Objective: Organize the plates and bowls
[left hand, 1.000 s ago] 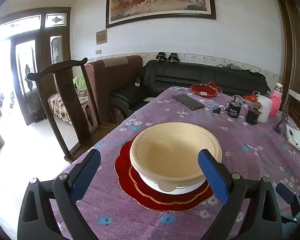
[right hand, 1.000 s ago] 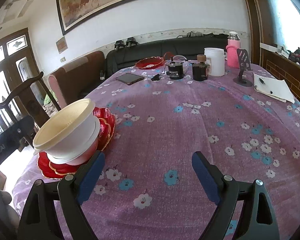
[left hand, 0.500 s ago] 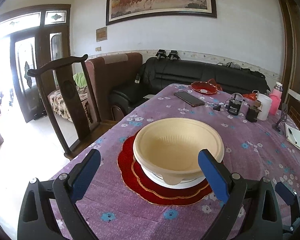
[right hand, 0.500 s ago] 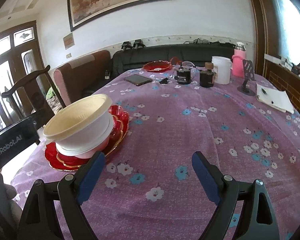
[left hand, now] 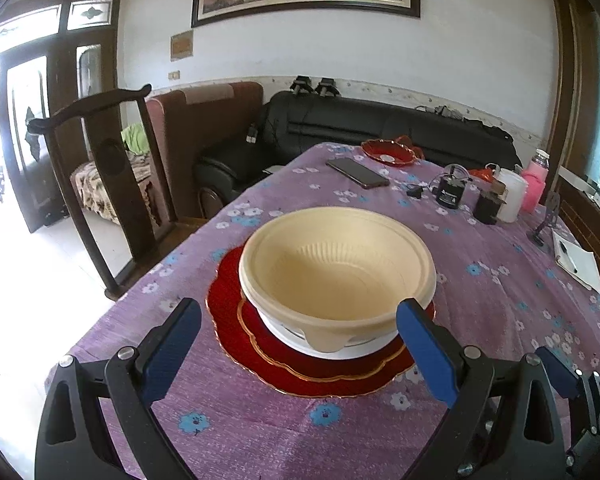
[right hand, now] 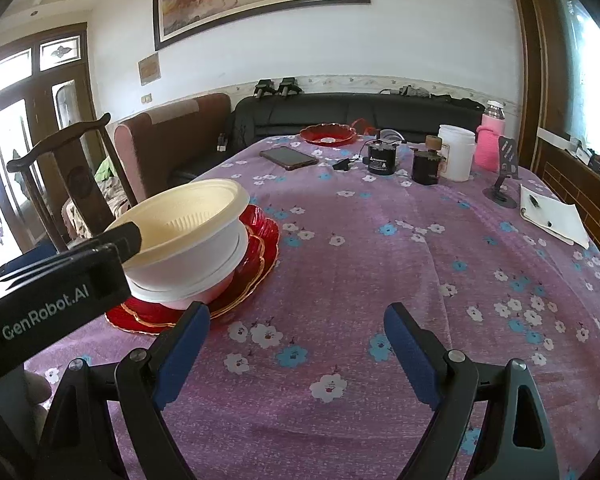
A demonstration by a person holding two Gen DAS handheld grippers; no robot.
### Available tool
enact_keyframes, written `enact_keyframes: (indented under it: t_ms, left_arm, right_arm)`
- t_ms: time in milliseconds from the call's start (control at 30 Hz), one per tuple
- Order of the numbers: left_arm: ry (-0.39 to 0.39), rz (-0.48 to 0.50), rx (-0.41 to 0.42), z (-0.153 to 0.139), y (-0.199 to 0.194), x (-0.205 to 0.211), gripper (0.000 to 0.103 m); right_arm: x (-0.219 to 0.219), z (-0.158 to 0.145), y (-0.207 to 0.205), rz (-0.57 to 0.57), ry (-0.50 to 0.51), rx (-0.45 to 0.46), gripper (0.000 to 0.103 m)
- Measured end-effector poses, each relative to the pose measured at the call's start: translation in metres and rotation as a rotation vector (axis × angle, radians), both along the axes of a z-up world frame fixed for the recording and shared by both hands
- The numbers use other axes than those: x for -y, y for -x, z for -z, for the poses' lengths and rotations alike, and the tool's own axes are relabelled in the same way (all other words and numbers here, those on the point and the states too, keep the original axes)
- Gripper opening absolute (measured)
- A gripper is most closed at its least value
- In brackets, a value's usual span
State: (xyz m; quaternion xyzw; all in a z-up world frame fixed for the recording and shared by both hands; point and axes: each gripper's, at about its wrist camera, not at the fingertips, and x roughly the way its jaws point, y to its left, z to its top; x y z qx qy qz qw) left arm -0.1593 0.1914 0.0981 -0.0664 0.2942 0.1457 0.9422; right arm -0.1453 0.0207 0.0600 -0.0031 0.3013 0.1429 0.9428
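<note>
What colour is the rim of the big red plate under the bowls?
Gold; the big red plate's scalloped rim shows best in the left wrist view.

The left gripper [left hand: 298,346] points forward and slightly down, its jaws stand wide apart and the blue pads [left hand: 422,350] press on nothing. The right gripper [right hand: 296,354] has the same pose, approx. the same tilt, jaws also wide and empty. In the right wrist view the left gripper's black body [right hand: 56,292] shows at the left side.
</note>
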Motion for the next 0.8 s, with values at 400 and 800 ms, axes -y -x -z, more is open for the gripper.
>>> enact_keyframes:
  t_ms: [400,800]
  left_arm:
    - [-0.007,-0.005,0.018,-0.0013,0.0040,0.0000,0.098]
    - [-0.005,0.000,0.026,-0.0031,0.0057,0.0019,0.098]
  right_arm:
    - [-0.0024,0.0017,-0.0005,0.001,0.000,-0.006,0.092]
    - [-0.0087,0.0006,0.0027,-0.013,0.012,-0.001,0.093]
